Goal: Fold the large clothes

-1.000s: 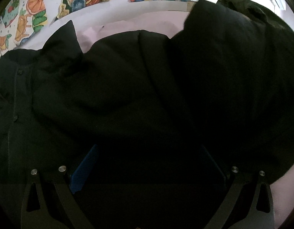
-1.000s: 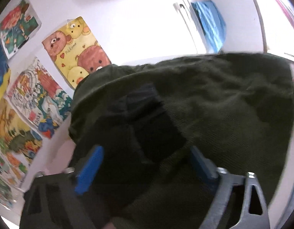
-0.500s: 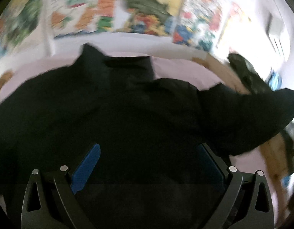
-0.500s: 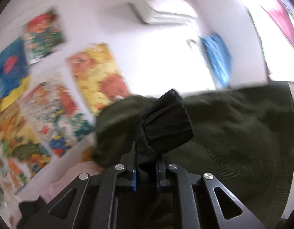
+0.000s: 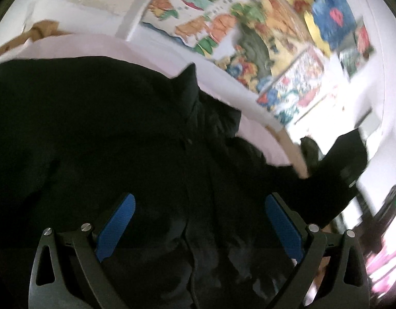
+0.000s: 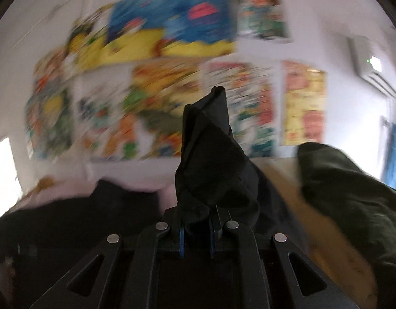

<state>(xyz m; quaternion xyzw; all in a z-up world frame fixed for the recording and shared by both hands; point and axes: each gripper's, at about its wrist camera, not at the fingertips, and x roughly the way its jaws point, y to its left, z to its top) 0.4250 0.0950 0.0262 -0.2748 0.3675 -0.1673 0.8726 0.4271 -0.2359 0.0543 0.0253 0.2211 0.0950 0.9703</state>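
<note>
A large black jacket lies spread on a pink bed. My left gripper hovers over the jacket's front, its blue pads wide apart and open, with the dark cloth beneath them. My right gripper is shut on the jacket's black sleeve, whose cuff end stands up above the jaws. In the left wrist view that sleeve is stretched up and off to the right of the jacket body. The rest of the jacket shows low on the left in the right wrist view.
A dark green garment is heaped at the right of the bed, also visible as the dark green garment past the wooden bed frame. Colourful posters cover the wall behind. An air conditioner hangs high at the right.
My right gripper went from open over the cloth to shut on the sleeve, then lifted it and swung left. My left gripper stayed open, rising and rolling over the jacket.
</note>
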